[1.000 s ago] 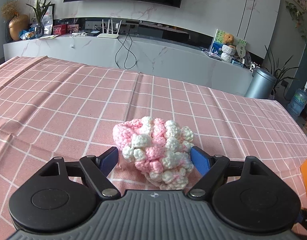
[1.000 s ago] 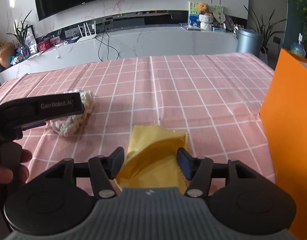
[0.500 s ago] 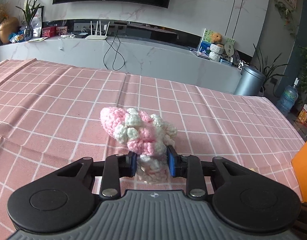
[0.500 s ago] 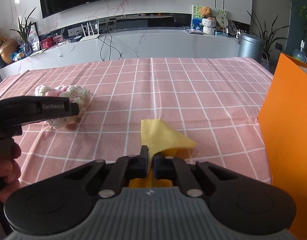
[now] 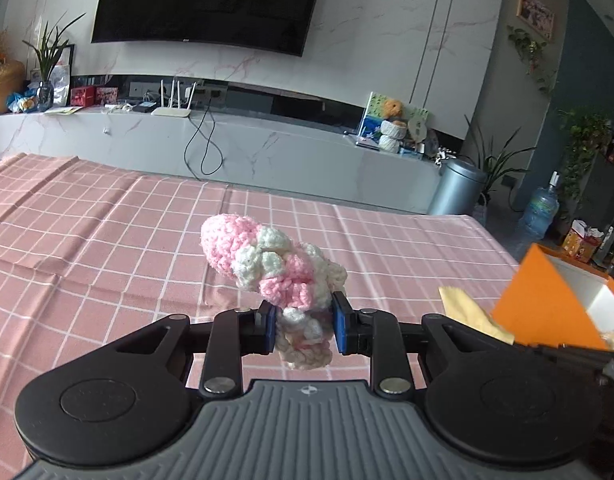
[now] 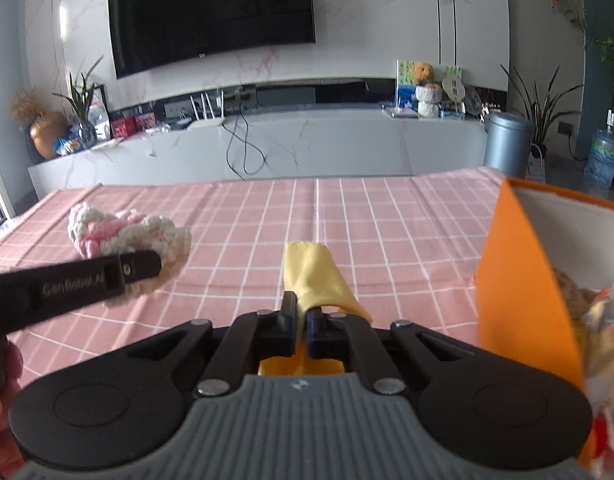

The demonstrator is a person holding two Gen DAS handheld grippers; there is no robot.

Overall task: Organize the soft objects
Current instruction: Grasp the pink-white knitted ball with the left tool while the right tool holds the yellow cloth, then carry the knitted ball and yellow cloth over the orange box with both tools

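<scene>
My left gripper (image 5: pixel 303 326) is shut on a pink and white crocheted piece (image 5: pixel 267 260), which hangs lifted above the pink checked tablecloth (image 5: pixel 107 240). My right gripper (image 6: pixel 301 320) is shut on a yellow cloth (image 6: pixel 311 276), also raised off the table. In the right wrist view the crocheted piece (image 6: pixel 127 236) and the left gripper's dark finger (image 6: pixel 135 270) show at the left. An orange box (image 6: pixel 515 280) stands at the right with soft items inside it. In the left wrist view the yellow cloth (image 5: pixel 471 312) hangs beside the orange box (image 5: pixel 547 308).
A person's hand (image 6: pixel 3 376) holds the left gripper's handle. Beyond the table's far edge run a marble TV console (image 5: pixel 267 148), a metal bin (image 5: pixel 455 188) and a water bottle (image 5: pixel 541 212). The tablecloth has a crease along its left side.
Both grippers closed, the left on the crocheted piece and the right on the yellow cloth, and then lifted them off the tablecloth. The orange box now sits closer in both views.
</scene>
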